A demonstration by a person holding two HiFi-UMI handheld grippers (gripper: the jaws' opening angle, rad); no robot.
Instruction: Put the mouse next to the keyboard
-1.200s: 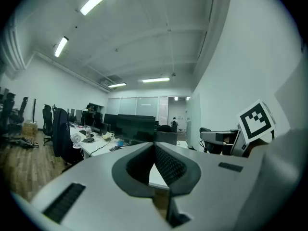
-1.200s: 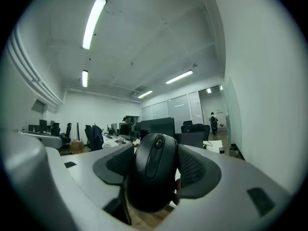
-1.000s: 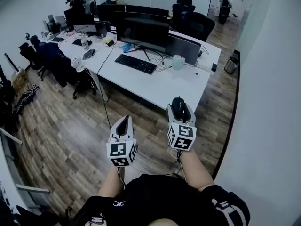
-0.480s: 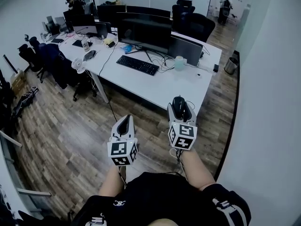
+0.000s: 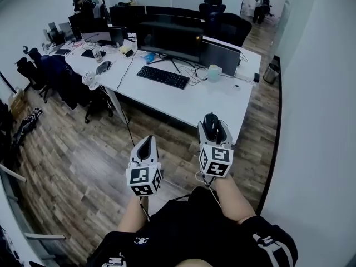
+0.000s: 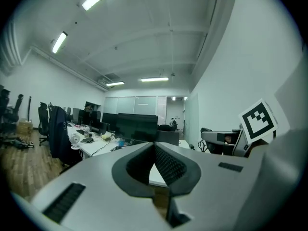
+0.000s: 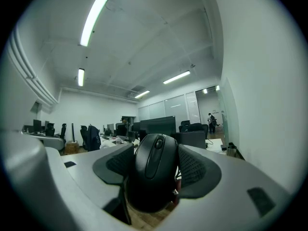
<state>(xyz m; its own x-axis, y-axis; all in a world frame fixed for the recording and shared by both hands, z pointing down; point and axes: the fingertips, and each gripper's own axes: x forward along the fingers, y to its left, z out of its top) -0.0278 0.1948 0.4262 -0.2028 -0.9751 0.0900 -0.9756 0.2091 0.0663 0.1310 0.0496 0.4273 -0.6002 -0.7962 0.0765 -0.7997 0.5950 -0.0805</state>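
Right gripper (image 5: 213, 131), clamped on the mouse (image 7: 155, 170), is best carried level to the table (image 5: 206, 102) beside the keyboard (image 5: 161, 75).

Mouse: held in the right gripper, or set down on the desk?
Held. The right gripper is shut on the black mouse, fingers pressing both its sides, in the air short of the white desk and keyboard.
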